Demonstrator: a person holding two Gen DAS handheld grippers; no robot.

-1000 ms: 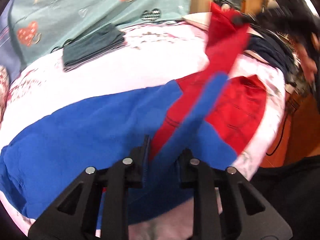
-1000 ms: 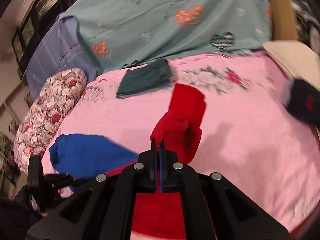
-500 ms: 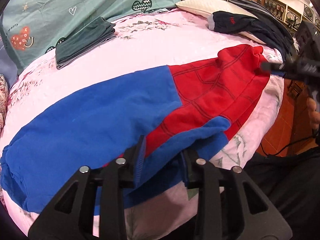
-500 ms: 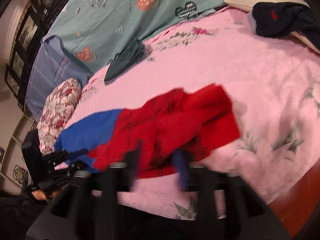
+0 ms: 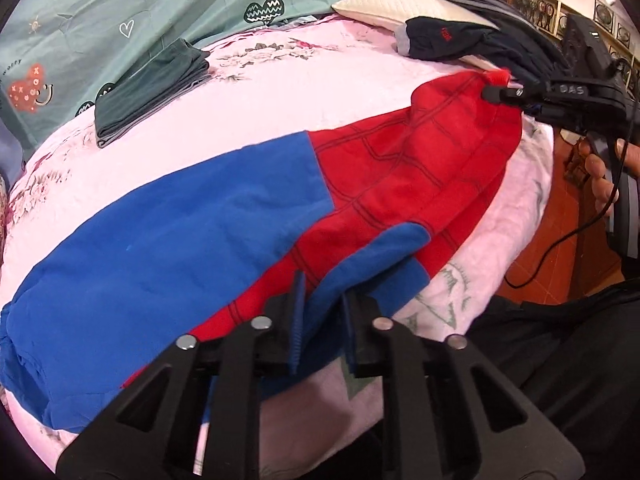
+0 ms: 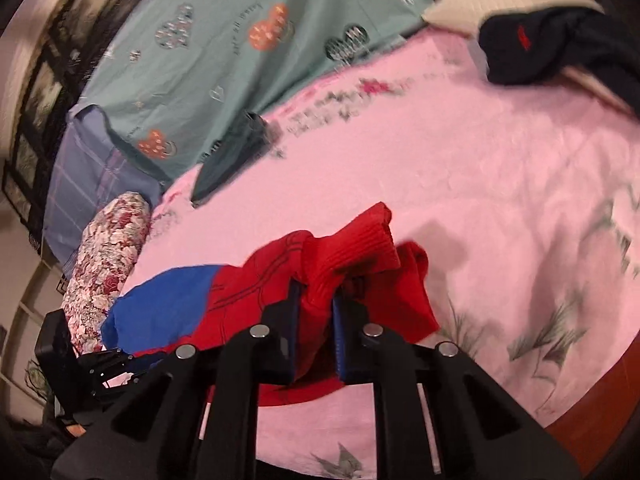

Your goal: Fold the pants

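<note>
The pants (image 5: 224, 216), blue at one end and red with dark web lines at the other, lie spread across the pink floral bedspread (image 5: 328, 92), along its near edge. The left gripper (image 5: 322, 316) is clamped on a blue fold of the pants at the near edge, the cloth bunched between its pads. The right gripper (image 6: 314, 312) has just been closing its jaws, and red ribbed cuff fabric sits pinched between its blue pads, with the cuff sticking up above the fingertips. In the left wrist view that same gripper reaches in from the right at the far red end, a hand (image 5: 604, 176) gripping its handle, a cable hanging below. Behind the pants, well apart, a folded dark green garment (image 5: 152, 88) rests near the teal heart-print cover (image 5: 120, 4). A navy garment (image 6: 540, 48) lies against a cream pillow (image 5: 400, 6) at the far corner. A floral bolster (image 6: 104, 264) sits at the bed's left end in the right wrist view
</note>
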